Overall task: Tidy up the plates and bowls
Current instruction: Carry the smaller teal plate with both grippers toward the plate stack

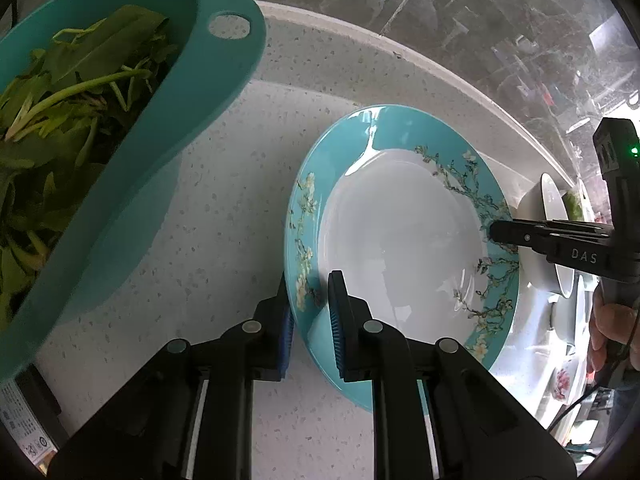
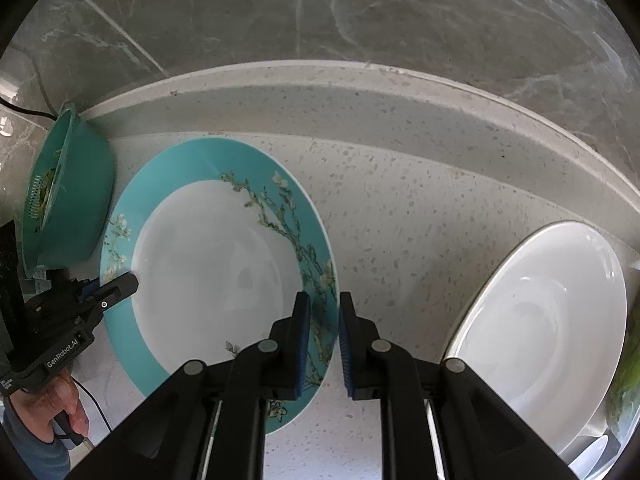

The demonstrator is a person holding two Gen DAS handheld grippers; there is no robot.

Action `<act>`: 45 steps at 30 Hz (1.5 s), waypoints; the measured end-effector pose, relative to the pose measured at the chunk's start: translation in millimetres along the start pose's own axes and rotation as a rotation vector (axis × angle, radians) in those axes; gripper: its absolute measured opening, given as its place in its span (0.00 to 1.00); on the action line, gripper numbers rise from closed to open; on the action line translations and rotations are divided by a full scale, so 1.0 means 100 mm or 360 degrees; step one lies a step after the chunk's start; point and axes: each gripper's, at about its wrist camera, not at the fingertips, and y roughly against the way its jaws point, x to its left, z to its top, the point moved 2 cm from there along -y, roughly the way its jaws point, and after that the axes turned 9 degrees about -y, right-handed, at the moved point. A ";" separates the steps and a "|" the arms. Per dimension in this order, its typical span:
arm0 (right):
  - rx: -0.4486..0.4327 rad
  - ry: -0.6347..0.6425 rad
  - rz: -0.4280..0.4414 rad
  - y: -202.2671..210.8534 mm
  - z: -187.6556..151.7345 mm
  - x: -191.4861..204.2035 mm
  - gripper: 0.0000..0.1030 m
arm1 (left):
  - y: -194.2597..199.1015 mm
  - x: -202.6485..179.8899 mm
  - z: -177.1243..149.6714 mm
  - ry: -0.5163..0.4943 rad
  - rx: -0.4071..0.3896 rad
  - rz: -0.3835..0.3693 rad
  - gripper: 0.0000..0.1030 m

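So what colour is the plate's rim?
Teal with blossom branches; the plate shows best in the right wrist view.

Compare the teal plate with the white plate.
The teal plate has a teal rim with blossom branches; the white plate is plain. Both grippers, left and right, straddle the teal plate's rim; nothing holds the white plate. Both are empty.

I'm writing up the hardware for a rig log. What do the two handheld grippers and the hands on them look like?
Both are matte black plastic with silver round pivot pins and blue ribbed finger pads. The left gripper reads "GenRobot.AI" in white; the right gripper reads "DAS" and carries a black module with a green light. A thin black cable trails from each. The hands are bare; a blue-grey sleeve shows on the left.
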 end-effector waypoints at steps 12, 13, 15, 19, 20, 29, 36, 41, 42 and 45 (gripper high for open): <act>-0.0040 0.0026 0.0035 0.05 -0.14 -0.06 0.16 | 0.21 -0.05 -0.07 -0.0029 -0.0018 0.0003 0.14; -0.0048 0.0029 0.0040 0.09 -0.17 -0.06 0.16 | 0.24 -0.07 -0.09 -0.0036 -0.0022 0.0001 0.14; -0.0061 0.0029 0.0050 0.15 -0.20 -0.08 0.16 | 0.32 -0.09 -0.11 -0.0049 -0.0032 -0.0006 0.14; -0.0078 0.0035 0.0071 0.25 -0.27 -0.13 0.16 | 0.47 -0.12 -0.16 -0.0069 -0.0053 -0.0025 0.14; -0.0084 0.0037 0.0075 0.29 -0.31 -0.14 0.16 | 0.53 -0.14 -0.19 -0.0080 -0.0058 -0.0032 0.14; -0.0157 0.0012 0.0136 0.69 -0.80 -0.22 0.16 | 0.91 -0.31 -0.49 -0.0192 -0.0053 -0.0068 0.14; -0.0205 -0.0060 0.0185 0.96 -1.36 -0.33 0.16 | 1.11 -0.49 -0.84 -0.0272 -0.0054 -0.0119 0.14; -0.0220 -0.0138 0.0230 1.05 -1.79 -0.31 0.16 | 1.20 -0.66 -1.09 -0.0328 -0.0038 -0.0148 0.14; -0.0220 -0.0162 0.0240 1.05 -1.87 -0.32 0.16 | 1.21 -0.69 -1.18 -0.0349 -0.0018 -0.0148 0.14; -0.0220 -0.0217 0.0234 1.04 -2.20 -0.36 0.16 | 1.20 -0.81 -1.47 -0.0383 0.0035 -0.0179 0.14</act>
